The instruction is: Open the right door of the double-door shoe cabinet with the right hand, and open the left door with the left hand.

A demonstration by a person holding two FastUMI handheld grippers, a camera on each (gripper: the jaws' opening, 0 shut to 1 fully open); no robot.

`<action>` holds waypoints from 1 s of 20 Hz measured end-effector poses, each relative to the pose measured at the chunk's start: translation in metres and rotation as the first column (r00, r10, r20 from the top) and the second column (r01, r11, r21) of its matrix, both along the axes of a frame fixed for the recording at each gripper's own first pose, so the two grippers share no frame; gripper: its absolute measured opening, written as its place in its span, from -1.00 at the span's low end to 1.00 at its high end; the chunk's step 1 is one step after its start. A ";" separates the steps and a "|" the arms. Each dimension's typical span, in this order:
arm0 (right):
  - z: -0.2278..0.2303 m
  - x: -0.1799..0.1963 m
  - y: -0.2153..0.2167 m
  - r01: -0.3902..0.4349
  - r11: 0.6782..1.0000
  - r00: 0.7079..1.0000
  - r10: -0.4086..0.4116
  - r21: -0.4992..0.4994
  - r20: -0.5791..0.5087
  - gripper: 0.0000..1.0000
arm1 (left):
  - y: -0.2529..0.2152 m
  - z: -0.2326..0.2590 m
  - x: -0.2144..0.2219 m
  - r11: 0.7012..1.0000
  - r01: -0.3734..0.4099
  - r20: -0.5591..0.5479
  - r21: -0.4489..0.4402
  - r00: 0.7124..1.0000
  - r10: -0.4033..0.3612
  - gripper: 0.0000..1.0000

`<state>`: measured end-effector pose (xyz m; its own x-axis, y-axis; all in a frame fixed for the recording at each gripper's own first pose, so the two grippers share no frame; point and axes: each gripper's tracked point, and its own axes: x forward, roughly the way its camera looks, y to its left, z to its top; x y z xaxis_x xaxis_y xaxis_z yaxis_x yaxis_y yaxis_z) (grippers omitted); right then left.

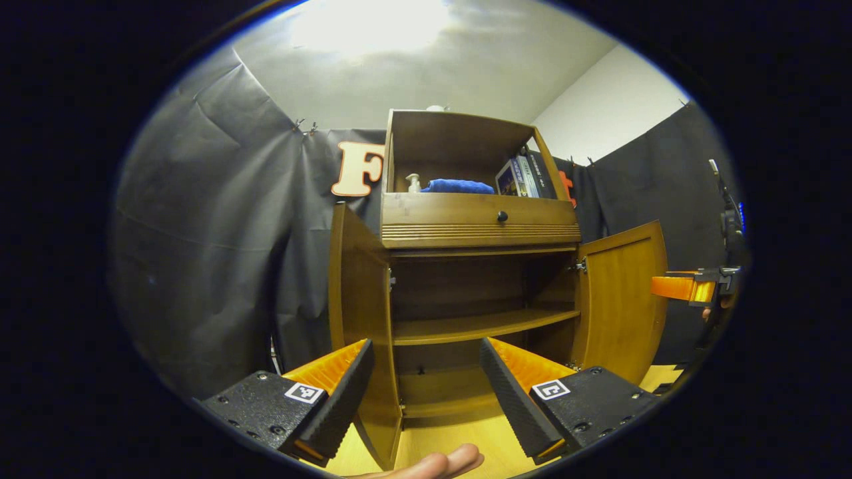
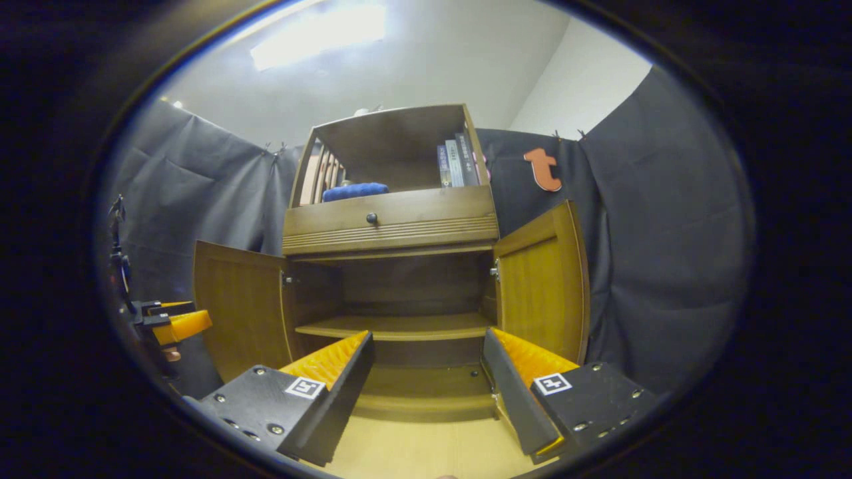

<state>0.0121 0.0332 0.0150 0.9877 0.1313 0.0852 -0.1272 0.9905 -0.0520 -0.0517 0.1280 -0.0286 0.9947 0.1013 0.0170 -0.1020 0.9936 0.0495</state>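
A brown wooden shoe cabinet (image 1: 479,229) (image 2: 389,223) stands against the black cloth with both lower doors swung wide. In the left gripper view the left door (image 1: 356,293) is edge-on and the right door (image 1: 622,299) hangs open. In the right gripper view the left door (image 2: 243,303) and the right door (image 2: 542,279) both stand out. My left gripper (image 1: 426,346) is open, a short way in front of the cabinet, holding nothing. My right gripper (image 2: 426,339) is open too, also back from the cabinet. Each gripper shows far off in the other's view, the right gripper (image 1: 685,287) and the left gripper (image 2: 176,322).
Inside, one bare shelf (image 1: 482,324) (image 2: 399,326) crosses the lower compartment. A drawer with a dark knob (image 1: 502,216) (image 2: 371,217) sits above. The top niche holds a blue cloth (image 1: 458,186), books (image 1: 522,176) and a small bottle (image 1: 413,183). The floor (image 1: 452,432) is light wood.
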 end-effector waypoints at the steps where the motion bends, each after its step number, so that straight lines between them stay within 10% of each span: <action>1: 0.002 -0.001 0.001 -0.007 1.000 1.000 0.007 -0.004 -0.001 0.96 | -0.005 0.002 0.005 1.000 0.008 0.003 -0.002 1.000 -0.008 0.99; 20: -0.005 0.061 -0.023 0.088 0.996 0.996 -0.089 0.029 0.024 0.97 | -0.066 -0.040 0.128 0.999 0.033 -0.051 -0.013 0.998 -0.034 0.99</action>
<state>0.0732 0.0099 0.0099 0.9928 0.0408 0.1126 -0.0381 0.9989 -0.0260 0.0765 0.0625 -0.0683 0.9971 0.0678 -0.0355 -0.0663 0.9969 0.0418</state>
